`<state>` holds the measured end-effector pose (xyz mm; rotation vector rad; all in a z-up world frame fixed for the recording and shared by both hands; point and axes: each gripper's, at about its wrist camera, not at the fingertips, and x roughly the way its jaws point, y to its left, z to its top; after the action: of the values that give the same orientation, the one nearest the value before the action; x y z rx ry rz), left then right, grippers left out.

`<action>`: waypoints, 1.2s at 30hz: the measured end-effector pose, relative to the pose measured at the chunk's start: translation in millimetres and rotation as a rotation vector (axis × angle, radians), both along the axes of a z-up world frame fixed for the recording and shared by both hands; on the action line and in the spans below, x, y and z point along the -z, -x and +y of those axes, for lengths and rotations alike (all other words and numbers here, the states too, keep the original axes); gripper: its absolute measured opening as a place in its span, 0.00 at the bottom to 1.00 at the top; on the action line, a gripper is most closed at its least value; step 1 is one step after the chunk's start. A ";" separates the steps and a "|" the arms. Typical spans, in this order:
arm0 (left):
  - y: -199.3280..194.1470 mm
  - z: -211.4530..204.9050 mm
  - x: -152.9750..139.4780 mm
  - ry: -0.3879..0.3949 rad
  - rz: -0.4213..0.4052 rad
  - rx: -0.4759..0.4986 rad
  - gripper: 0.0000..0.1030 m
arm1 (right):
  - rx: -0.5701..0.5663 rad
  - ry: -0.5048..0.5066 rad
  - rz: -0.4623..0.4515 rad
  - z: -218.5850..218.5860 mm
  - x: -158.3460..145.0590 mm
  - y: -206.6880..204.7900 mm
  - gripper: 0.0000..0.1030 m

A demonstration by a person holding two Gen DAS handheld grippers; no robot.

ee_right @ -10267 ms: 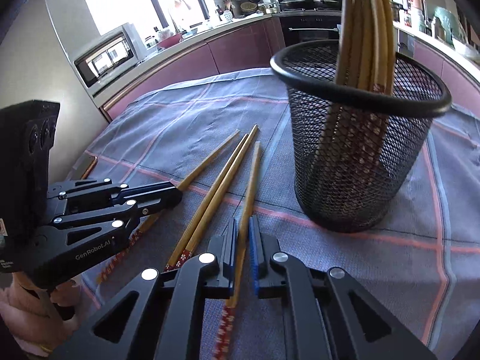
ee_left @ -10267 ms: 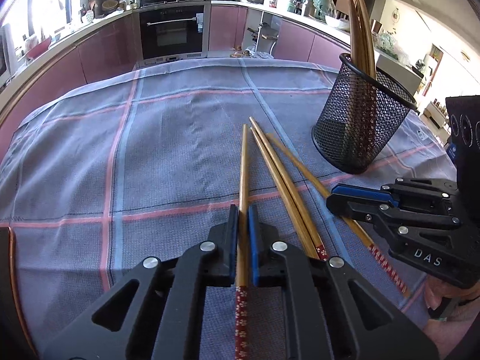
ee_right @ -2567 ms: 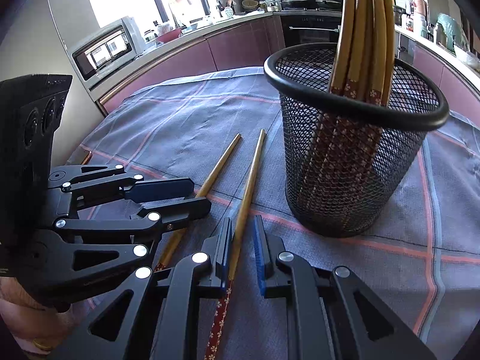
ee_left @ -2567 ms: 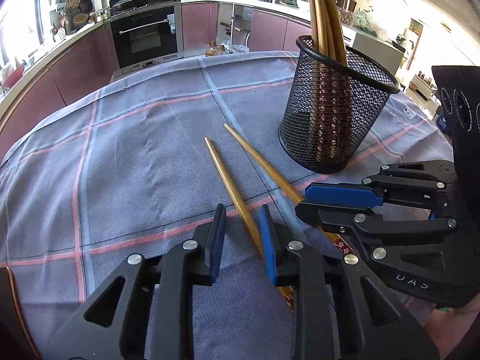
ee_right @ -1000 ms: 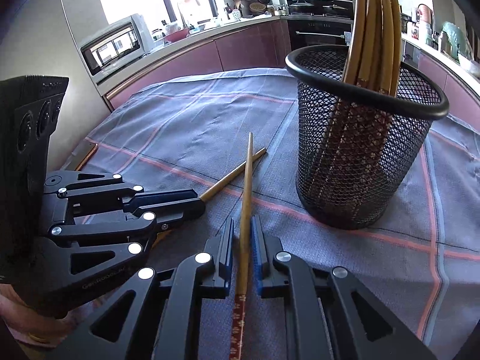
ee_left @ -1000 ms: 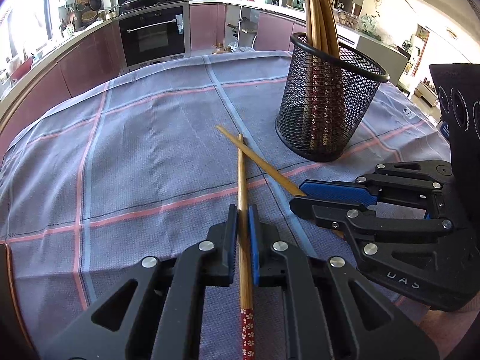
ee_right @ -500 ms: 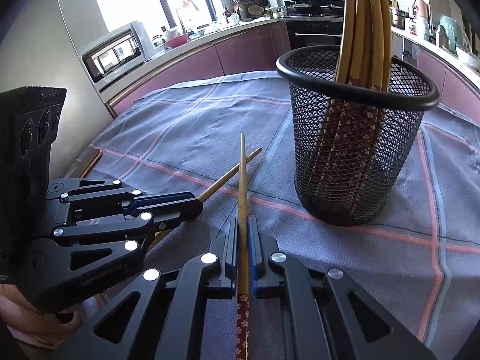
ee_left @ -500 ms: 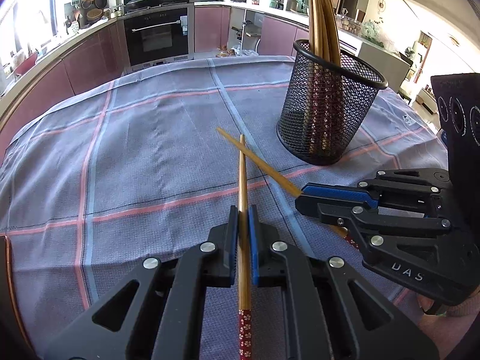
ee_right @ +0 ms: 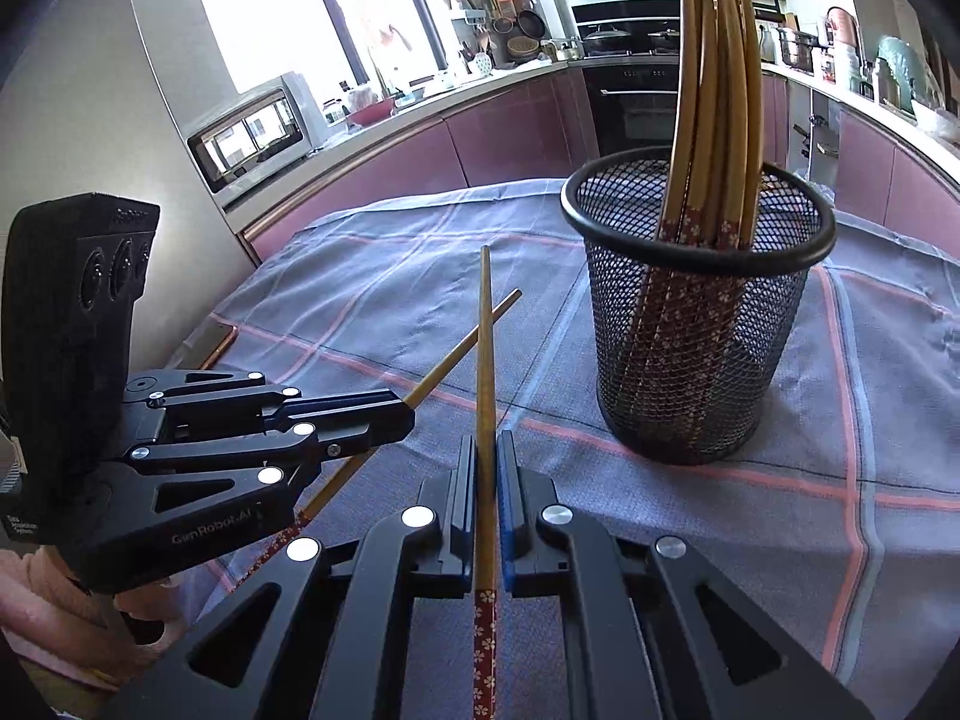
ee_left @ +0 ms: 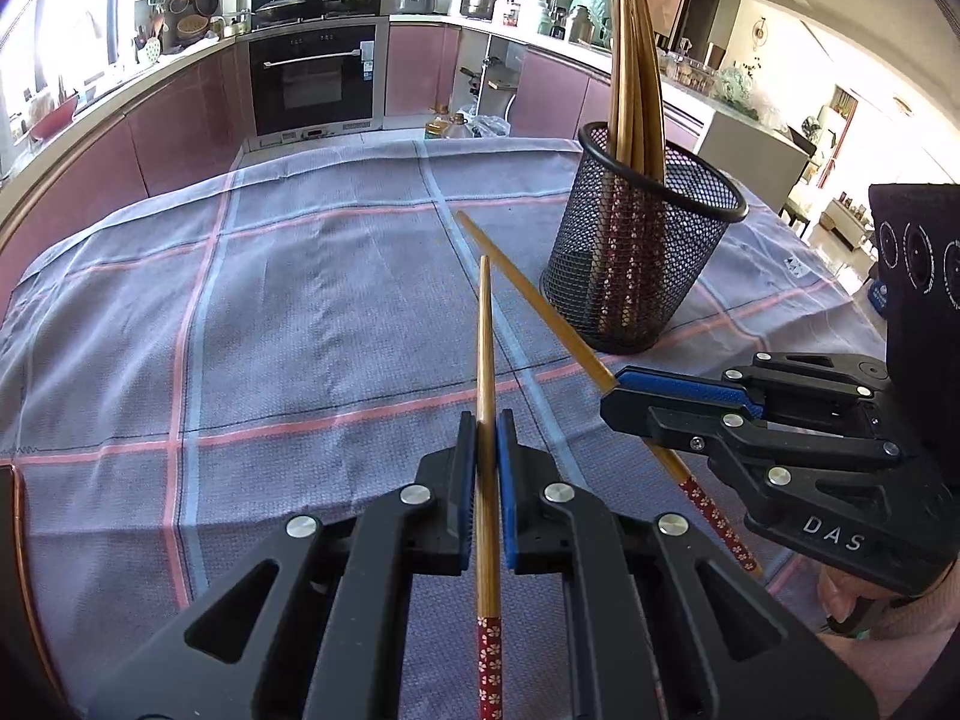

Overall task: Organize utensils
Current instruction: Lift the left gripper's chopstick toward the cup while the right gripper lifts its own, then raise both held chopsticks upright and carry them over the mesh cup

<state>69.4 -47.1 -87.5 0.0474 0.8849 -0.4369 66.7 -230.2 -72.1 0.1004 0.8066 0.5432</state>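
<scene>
A: What is on the tabletop?

B: A grey-blue checked cloth (ee_left: 300, 312) with pink and pale blue lines covers it. On the cloth stands a black wire-mesh cup (ee_left: 645, 258), upright. This mesh cup is the landmark for everything else.

A: What is inside it?

B: A bundle of wooden chopsticks (ee_right: 714, 96), tips up, with their red flower-patterned ends down in the cup.

A: Where are the 2 tongs?

B: Both are on the near side of the mesh cup, well apart from it. The left tongs (ee_left: 487, 456) are closed tight on 1 chopstick (ee_left: 486, 348). Its thin tip points away from the camera, towards the space left of the cup, and its red flowered end sticks out behind the blue pads.

A: And the right tongs?

B: The right tongs (ee_right: 487, 468) are also clamped on 1 chopstick (ee_right: 485, 348), held the same way, tip forward and patterned end back. In the right wrist view the cup sits to the right of that tip.

A: Do the 2 chopsticks meet?

B: In both views their shafts cross near the tips. I cannot tell whether they touch.

A: Anything of the person?

B: A hand (ee_right: 54, 606) in a pink sleeve holds the left tongs, at the lower left edge of the right wrist view.
</scene>
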 end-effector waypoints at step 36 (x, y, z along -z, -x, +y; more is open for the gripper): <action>22.4 11.9 -54.6 0.148 -0.082 0.042 0.07 | 0.029 -0.072 -0.136 -28.5 -48.2 19.2 0.05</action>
<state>47.0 -35.2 -32.9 -0.0520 0.7704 -0.5350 47.6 -258.7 -23.9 0.1398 0.6528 0.5459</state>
